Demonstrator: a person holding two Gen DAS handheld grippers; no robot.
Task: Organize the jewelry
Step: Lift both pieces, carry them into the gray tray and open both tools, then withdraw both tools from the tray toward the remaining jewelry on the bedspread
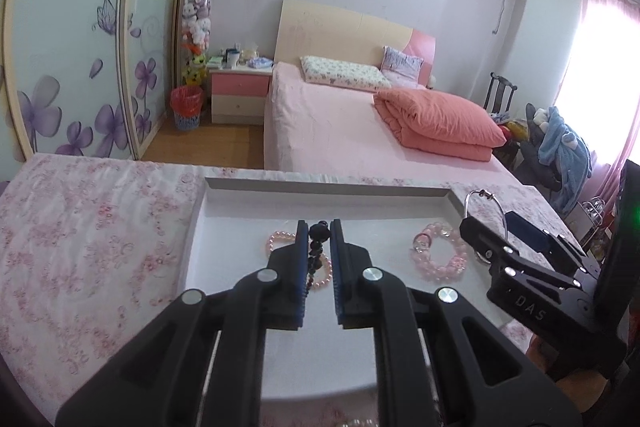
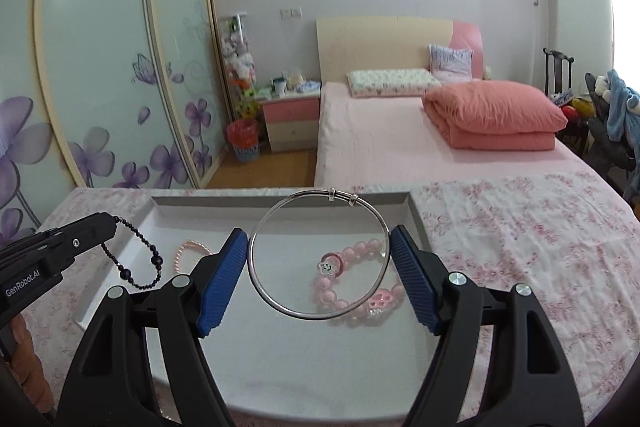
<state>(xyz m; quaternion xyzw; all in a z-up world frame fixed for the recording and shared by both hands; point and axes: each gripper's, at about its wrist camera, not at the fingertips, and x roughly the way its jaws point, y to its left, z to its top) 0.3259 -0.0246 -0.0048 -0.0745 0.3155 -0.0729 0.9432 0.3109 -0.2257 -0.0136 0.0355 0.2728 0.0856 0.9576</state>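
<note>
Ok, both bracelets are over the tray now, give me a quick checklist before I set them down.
1. Left tongs gripping the dark beaded bracelet: ok, the strand is pinched between the pads and hangs free.
2. Right tongs gripping the silver bangle: ok, both pads press on its sides.
3. Both pieces above the white tray: ok.
4. Bare tray floor for the bangle: not ok, the pink bead bracelet lies directly beneath it.
5. Bare floor for the dark strand: cannot tell, the pink pearl bracelet lies close under it.
6. The two tongs apart from each other: ok.
</note>
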